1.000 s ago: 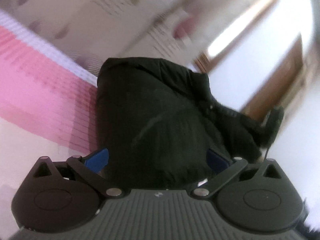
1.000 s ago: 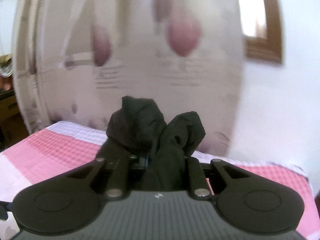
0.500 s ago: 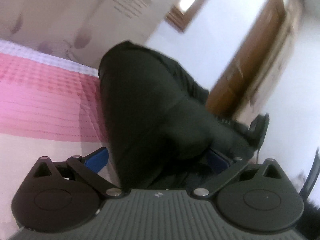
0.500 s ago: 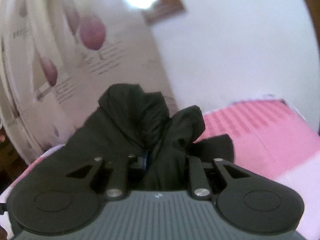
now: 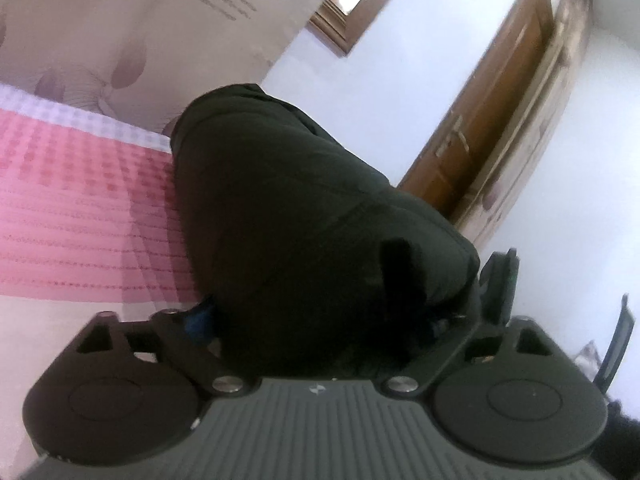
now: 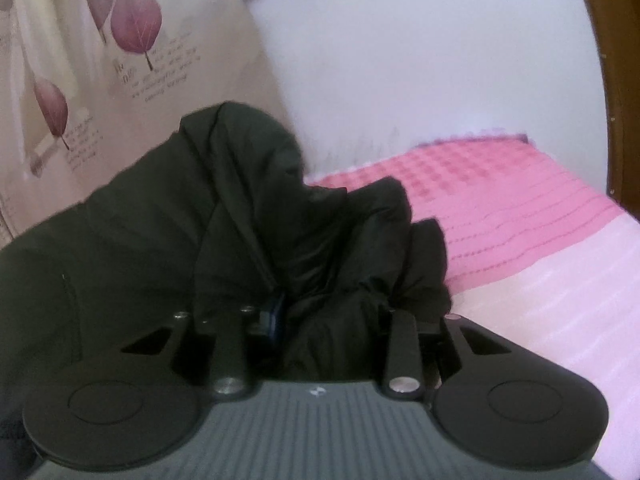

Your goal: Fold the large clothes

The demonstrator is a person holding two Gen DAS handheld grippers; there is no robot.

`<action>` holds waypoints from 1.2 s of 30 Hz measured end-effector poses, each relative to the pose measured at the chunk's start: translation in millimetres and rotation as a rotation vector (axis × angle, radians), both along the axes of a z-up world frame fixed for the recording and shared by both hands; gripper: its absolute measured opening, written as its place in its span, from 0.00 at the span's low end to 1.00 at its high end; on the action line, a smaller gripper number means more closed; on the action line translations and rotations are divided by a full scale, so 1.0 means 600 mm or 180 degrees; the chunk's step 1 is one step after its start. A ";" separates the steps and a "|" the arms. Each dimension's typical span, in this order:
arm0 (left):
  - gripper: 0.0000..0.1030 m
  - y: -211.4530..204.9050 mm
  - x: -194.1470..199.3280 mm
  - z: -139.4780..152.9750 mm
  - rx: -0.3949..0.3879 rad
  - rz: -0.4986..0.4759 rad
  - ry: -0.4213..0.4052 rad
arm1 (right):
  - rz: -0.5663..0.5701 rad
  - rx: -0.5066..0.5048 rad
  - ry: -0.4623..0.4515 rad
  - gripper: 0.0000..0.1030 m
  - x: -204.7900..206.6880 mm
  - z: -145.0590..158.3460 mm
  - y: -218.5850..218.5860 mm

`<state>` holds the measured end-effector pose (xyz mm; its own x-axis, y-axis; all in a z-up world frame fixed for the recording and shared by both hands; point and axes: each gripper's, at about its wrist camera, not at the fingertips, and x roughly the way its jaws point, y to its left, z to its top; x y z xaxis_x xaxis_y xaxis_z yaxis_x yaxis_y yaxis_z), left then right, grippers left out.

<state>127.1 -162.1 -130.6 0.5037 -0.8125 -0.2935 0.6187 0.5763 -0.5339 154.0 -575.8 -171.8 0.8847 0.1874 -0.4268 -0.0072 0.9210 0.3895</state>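
Pink waffle-weave bedspread (image 5: 76,200) fills the 9 o'clock side of the left wrist view; a black padded garment (image 5: 304,216) bulges from centre toward 12 o'clock, with a wooden door (image 5: 492,112) at 2 o'clock. Left gripper (image 5: 320,322): fingers set wide, the garment bulk lying between them; whether they press it cannot be told. Right wrist view: leaf-print curtain (image 6: 100,60) at 10 o'clock, right gripper (image 6: 320,312) clamped on a bunched fold of the garment (image 6: 256,216), bedspread (image 6: 500,200) at 3 o'clock.
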 end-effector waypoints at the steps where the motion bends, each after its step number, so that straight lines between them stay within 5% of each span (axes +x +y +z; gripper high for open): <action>1: 0.79 0.012 0.001 0.001 -0.0036 0.0031 0.0047 | 0.0010 0.0047 0.0031 0.31 0.000 -0.001 0.006; 7: 0.77 0.118 -0.031 0.042 -0.0023 0.0180 0.0083 | 0.0379 0.0028 0.0077 0.31 0.010 -0.003 0.101; 13: 0.77 0.284 -0.085 0.036 0.0001 0.0845 0.0242 | 0.0859 0.0070 0.0031 0.31 0.039 -0.001 0.249; 18: 0.78 0.359 -0.159 0.079 0.0061 0.1199 -0.0054 | 0.1027 0.0440 0.0038 0.31 0.054 -0.002 0.284; 20: 0.84 0.368 -0.180 0.106 -0.0125 0.1216 -0.0255 | 0.1038 0.0766 0.0121 0.31 0.062 -0.006 0.265; 26: 0.76 0.288 -0.103 0.156 -0.0174 0.0831 -0.0386 | 0.1074 0.1148 0.0260 0.32 0.065 -0.008 0.231; 28: 0.60 0.256 -0.067 0.133 -0.0070 0.0696 -0.0239 | 0.1086 0.1113 0.0249 0.32 0.067 -0.005 0.236; 31: 0.59 0.217 -0.041 0.098 -0.0109 0.0483 -0.0067 | 0.1080 0.1138 0.0237 0.32 0.065 -0.003 0.227; 36: 0.59 0.157 -0.034 0.048 0.0220 0.0256 0.0013 | 0.0928 0.0886 0.0062 0.33 0.038 0.023 0.202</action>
<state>107.0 -68.0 -102.0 0.5651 -0.7472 -0.3496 0.5669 0.6596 -0.4934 177.0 -454.6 -158.3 0.7696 0.5400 -0.3406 -0.2426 0.7408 0.6264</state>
